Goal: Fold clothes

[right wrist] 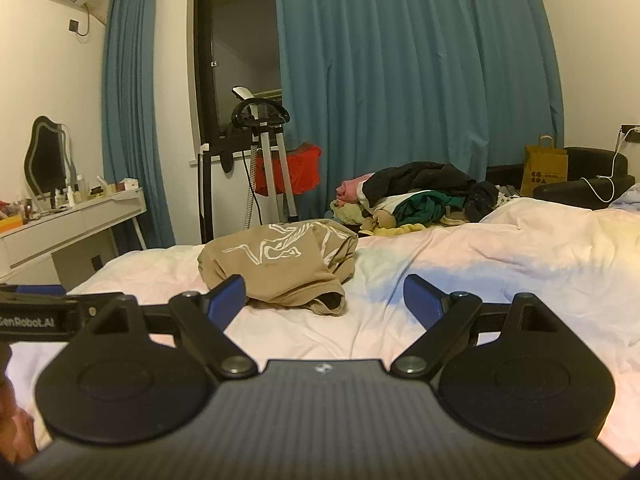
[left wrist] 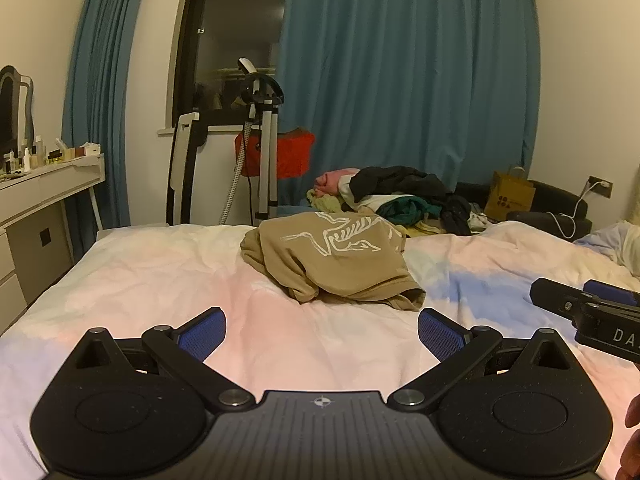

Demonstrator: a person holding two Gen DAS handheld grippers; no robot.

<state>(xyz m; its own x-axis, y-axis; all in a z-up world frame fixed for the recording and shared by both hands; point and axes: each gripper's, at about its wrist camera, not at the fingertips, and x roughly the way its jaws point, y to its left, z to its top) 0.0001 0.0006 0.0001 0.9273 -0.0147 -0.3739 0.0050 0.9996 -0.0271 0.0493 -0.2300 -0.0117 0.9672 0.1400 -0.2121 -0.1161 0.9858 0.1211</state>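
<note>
Tan shirt (left wrist: 336,258) (one, crumpled) on bed (left wrist: 160,280); two tools, left (left wrist: 322,334) and right (right wrist: 324,300), both spread, empty.

Tan shirt (left wrist: 336,264) with white skeleton print, pastel pink-blue bedsheet (left wrist: 160,280), teal curtains (left wrist: 408,80).

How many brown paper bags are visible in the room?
1. The brown paper bag stands beyond the bed, beside the black armchair. Others may be hidden behind the clothes pile.
</note>
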